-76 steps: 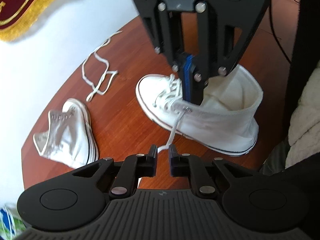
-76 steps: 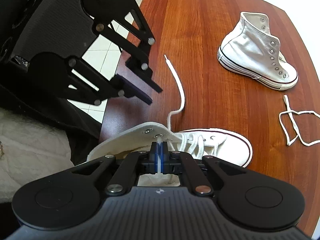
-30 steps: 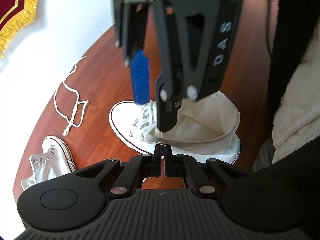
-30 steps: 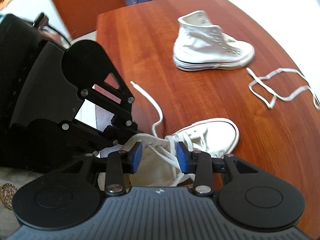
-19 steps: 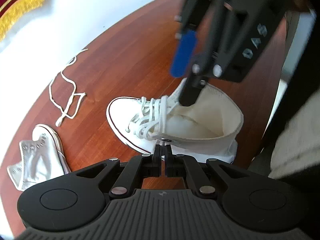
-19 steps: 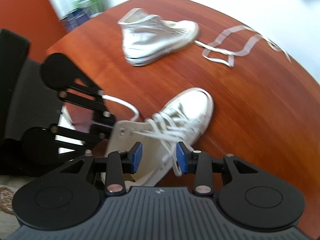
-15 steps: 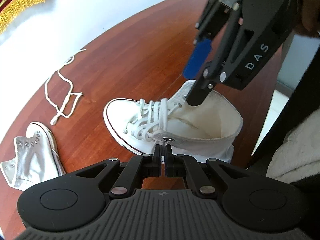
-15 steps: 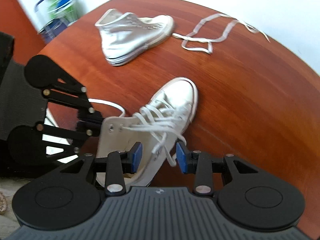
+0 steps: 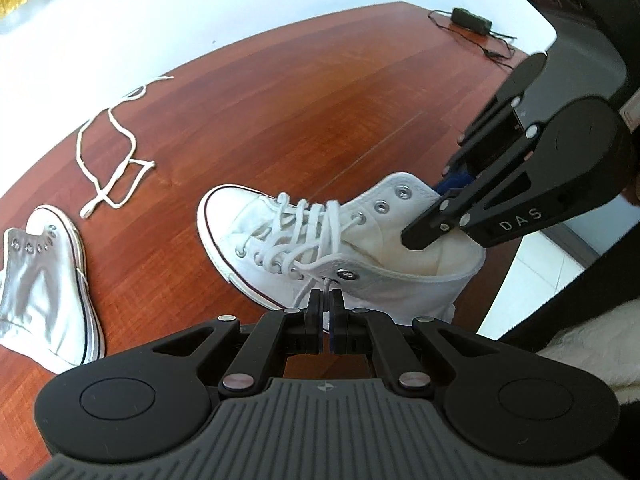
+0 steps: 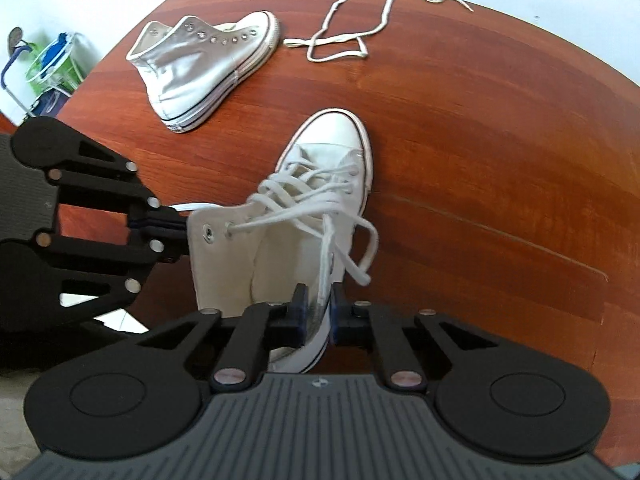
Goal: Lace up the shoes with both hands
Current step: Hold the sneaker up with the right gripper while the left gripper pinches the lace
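Observation:
A white high-top shoe [image 9: 400, 256] [image 10: 328, 152], partly laced, stands on the wooden table [image 9: 320, 92]. My left gripper [image 9: 327, 312] [image 10: 176, 222] is shut on the lace end that comes out of an upper eyelet on the shoe's near side. My right gripper [image 10: 320, 312] [image 9: 424, 236] hangs over the shoe's collar. Its jaws are closing around the other lace strand [image 10: 326, 264], which runs between the pads, and a small gap still shows. That strand's free tip [image 10: 362, 278] curls off to the right.
A second white high-top [image 9: 44, 280] [image 10: 200, 68] without a lace lies on its side farther off. A loose white lace [image 9: 116, 152] [image 10: 344, 36] lies beyond it. A black cable and adapter [image 9: 472, 22] sit at the table's far edge. A fleecy sleeve [image 9: 592, 356] is at the right.
My right gripper rolled, came down over the shoe's collar, and its jaws narrowed from wide open to nearly together around a lace strand. My left gripper stayed shut on its lace end and shifted a little.

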Demonstrator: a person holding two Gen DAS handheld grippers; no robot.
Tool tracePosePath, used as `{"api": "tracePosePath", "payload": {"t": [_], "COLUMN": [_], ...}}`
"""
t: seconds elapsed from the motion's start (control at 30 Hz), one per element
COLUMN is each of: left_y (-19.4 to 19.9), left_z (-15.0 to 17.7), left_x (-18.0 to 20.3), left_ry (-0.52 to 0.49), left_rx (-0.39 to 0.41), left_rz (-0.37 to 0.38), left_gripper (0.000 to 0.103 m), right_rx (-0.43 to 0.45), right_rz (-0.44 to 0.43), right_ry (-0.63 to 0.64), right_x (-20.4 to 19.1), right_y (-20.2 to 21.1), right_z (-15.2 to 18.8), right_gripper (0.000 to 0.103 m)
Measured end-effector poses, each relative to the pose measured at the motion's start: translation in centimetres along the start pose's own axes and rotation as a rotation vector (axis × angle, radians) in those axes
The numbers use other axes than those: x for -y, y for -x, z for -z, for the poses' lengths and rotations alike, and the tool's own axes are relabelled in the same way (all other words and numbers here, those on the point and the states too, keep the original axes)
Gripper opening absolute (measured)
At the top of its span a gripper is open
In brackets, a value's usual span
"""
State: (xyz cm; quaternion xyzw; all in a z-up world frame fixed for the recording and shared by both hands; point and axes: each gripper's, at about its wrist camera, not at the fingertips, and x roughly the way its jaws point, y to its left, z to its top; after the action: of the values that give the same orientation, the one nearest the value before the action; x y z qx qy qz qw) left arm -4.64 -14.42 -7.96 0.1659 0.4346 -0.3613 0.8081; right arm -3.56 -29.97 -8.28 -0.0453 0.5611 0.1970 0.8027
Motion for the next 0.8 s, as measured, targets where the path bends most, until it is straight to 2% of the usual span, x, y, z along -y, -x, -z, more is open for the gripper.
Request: {"api": "tracePosePath", "payload": {"t": [0.4,0.8], "left_y": [2.6,4.9], "left_z": [2.6,7.2], "left_x": [-2.5,-5.0], "left_ry": [0.147,0.265], "left_rx": [-0.013,-0.085], "left_rz": [-0.091,-0.223], "left_gripper": [0.002,0.002], "right_rx": [-0.001,-0.007], "right_rz": [0.011,0.008], "right_ry": [0.014,0.030], "right_x": [-0.1,-0.2], "right_y": [0.0,-0.1], "right_z": [-0.1,-0.1], "right_gripper": [0.008,0.008]}}
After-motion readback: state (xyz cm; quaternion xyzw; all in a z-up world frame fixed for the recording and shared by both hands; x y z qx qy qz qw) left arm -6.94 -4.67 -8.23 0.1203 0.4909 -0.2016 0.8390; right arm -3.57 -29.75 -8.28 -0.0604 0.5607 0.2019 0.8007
